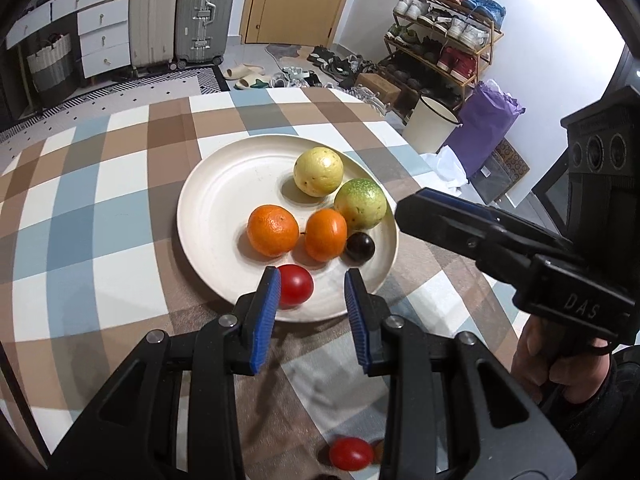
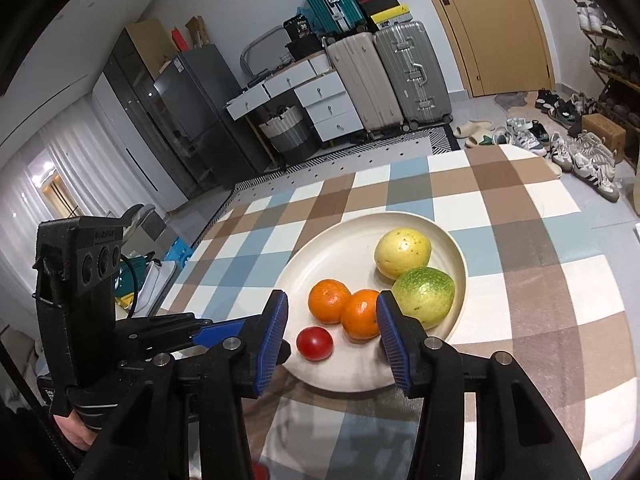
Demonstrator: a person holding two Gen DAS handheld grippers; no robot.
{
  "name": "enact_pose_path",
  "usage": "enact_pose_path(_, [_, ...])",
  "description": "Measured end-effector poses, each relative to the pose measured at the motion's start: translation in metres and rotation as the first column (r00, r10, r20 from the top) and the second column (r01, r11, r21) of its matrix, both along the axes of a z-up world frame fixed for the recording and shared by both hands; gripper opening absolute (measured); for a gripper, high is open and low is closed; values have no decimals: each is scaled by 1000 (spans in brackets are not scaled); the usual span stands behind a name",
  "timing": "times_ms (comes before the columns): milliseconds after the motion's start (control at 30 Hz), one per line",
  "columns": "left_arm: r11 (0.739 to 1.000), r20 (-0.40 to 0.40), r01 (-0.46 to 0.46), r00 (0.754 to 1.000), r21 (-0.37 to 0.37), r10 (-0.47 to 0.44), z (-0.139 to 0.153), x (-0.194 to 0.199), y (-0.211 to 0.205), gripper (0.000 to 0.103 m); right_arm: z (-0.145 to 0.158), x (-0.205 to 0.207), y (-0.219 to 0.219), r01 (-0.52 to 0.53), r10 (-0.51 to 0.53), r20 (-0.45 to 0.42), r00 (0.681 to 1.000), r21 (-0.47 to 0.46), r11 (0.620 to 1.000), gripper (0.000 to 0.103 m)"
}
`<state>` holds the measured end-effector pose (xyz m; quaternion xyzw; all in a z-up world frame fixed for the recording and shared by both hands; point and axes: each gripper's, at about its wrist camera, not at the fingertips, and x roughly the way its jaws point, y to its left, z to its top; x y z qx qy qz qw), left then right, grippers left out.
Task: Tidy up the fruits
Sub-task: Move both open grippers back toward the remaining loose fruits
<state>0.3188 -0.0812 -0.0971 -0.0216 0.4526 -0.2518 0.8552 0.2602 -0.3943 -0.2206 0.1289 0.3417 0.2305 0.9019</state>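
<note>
The cream plate (image 1: 208, 200) sits on the checked surface (image 1: 100, 184) and serves as the landmark here. On it lie six fruits: a yellow round fruit (image 1: 318, 172) toward the far rim, a green-yellow fruit (image 1: 361, 204) just beside it on the right rim, two mandarins (image 1: 273, 230) side by side near the middle, a small dark plum-like fruit (image 1: 360, 247) touching the nearer mandarin's right, and a red cherry tomato (image 1: 295, 285) close to the near rim.

Off the plate, nearer the person, another red tomato (image 1: 350, 453) rests on the surface below the left hand-held gripper (image 1: 311, 314), with a bit of something orange-brown just beside it that is too hidden to name.

The left hand-held gripper hovers over the plate's near rim; its blue pads stand apart with nothing between them, the plated tomato lying behind the left pad rather than in the grip. The right hand-held gripper (image 2: 332, 334) hangs above the plate's near right side, jaws apart and empty, the mandarins and tomato showing through the gap beyond.

By my judgement the task is mostly done: most of the fruit is gathered on the plate, and at least the loose tomato remains to be picked up and added.
</note>
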Motion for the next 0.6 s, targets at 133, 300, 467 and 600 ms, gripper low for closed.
enact_pose_path(133, [1000,38,-13,999,6,13,12,-20,5,29,4,-13,-2,-1,1,10,1000,5,1000,47])
enact_pose_path(300, [999,84,-33,996,15,32,28,-48,12,29,10,-36,-3,5,-5,28,1000,3,1000,47])
enact_pose_path(467, [998,117,-61,991,30,57,39,-74,21,29,16,-58,1,-1,3,47,999,-27,1000,47])
enact_pose_path(600, [995,141,-100,985,11,97,49,-100,31,29,20,-75,5,-10,11,66,998,-21,1000,47])
